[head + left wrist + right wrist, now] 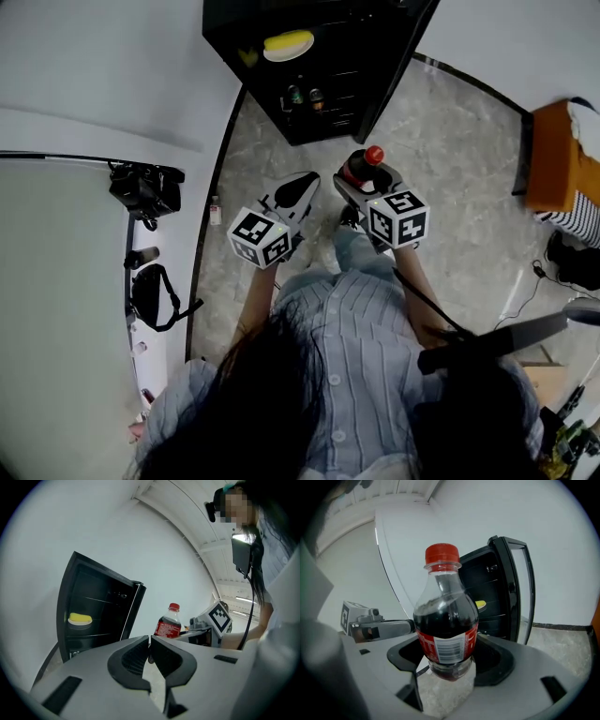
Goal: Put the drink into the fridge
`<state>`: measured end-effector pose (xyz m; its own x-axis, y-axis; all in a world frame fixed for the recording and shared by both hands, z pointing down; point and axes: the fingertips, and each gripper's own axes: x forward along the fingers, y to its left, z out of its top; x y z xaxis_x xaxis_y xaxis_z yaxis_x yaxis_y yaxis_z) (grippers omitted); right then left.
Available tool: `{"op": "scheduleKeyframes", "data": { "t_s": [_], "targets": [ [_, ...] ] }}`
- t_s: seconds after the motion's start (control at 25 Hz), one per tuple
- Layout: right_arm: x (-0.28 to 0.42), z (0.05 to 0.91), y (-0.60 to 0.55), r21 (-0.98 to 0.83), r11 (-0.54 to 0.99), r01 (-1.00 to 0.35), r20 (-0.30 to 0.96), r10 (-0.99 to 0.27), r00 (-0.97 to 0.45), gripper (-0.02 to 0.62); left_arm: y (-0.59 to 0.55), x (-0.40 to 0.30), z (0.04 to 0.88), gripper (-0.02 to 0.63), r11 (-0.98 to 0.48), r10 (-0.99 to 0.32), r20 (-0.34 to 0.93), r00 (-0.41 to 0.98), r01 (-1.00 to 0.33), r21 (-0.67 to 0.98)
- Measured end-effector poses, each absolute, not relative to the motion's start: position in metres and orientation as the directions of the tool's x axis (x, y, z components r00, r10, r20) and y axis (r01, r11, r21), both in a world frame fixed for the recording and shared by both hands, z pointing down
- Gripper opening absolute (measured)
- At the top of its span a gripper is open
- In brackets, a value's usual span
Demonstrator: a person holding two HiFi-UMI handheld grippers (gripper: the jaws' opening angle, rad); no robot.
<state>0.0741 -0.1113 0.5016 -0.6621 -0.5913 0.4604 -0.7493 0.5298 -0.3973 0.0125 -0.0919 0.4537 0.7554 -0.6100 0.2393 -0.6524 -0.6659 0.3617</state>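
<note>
A small cola bottle [446,620] with a red cap and red label stands upright between the jaws of my right gripper [449,660], which is shut on it. In the head view the bottle [363,163] is held above the floor, a short way in front of the black fridge [314,58]. The fridge door [403,56] stands open, and a yellow item on a white plate [288,43] lies on an upper shelf. My left gripper [298,190] hangs beside the right one, its jaws shut on nothing; its view shows the bottle [168,623] to the right.
Small bottles [305,96] sit low in the fridge. The floor [459,187] is grey marble. A white wall and partition run along the left, with black camera gear [145,187] on a ledge. An orange seat [555,155] stands at the right.
</note>
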Motion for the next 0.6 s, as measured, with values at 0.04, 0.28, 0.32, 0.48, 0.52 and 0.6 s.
{"op": "scheduleKeyframes", "data": {
  "t_s": [0.04, 0.28, 0.32, 0.48, 0.52, 0.6],
  "targets": [
    [0.077, 0.504, -0.117, -0.401, 0.531, -0.746, 0.462, -0.587, -0.665, 0.298, -0.098, 0.017, 0.455, 0.006, -0.665, -0.61, 0.241, 0.755, -0.653, 0.363],
    [0.088, 0.525, -0.138, -0.41, 0.554, -0.725, 0.48, -0.545, -0.687, 0.299, -0.127, 0.031, 0.466, 0.006, -0.643, -0.632, 0.245, 0.735, -0.674, 0.365],
    [0.088, 0.528, -0.142, -0.412, 0.554, -0.724, 0.482, -0.541, -0.689, 0.298, -0.131, 0.031, 0.466, 0.006, -0.641, -0.635, 0.246, 0.732, -0.678, 0.361],
    [0.088, 0.536, -0.151, -0.428, 0.548, -0.719, 0.483, -0.533, -0.695, 0.298, -0.137, 0.032, 0.466, 0.006, -0.631, -0.645, 0.251, 0.722, -0.688, 0.358],
    [0.088, 0.538, -0.154, -0.427, 0.549, -0.719, 0.484, -0.533, -0.694, 0.298, -0.137, 0.031, 0.468, 0.006, -0.628, -0.647, 0.254, 0.719, -0.691, 0.358],
    [0.087, 0.542, -0.159, -0.421, 0.552, -0.72, 0.487, -0.532, -0.693, 0.298, -0.138, 0.028, 0.471, 0.006, -0.62, -0.651, 0.261, 0.713, -0.697, 0.36]
  ]
}}
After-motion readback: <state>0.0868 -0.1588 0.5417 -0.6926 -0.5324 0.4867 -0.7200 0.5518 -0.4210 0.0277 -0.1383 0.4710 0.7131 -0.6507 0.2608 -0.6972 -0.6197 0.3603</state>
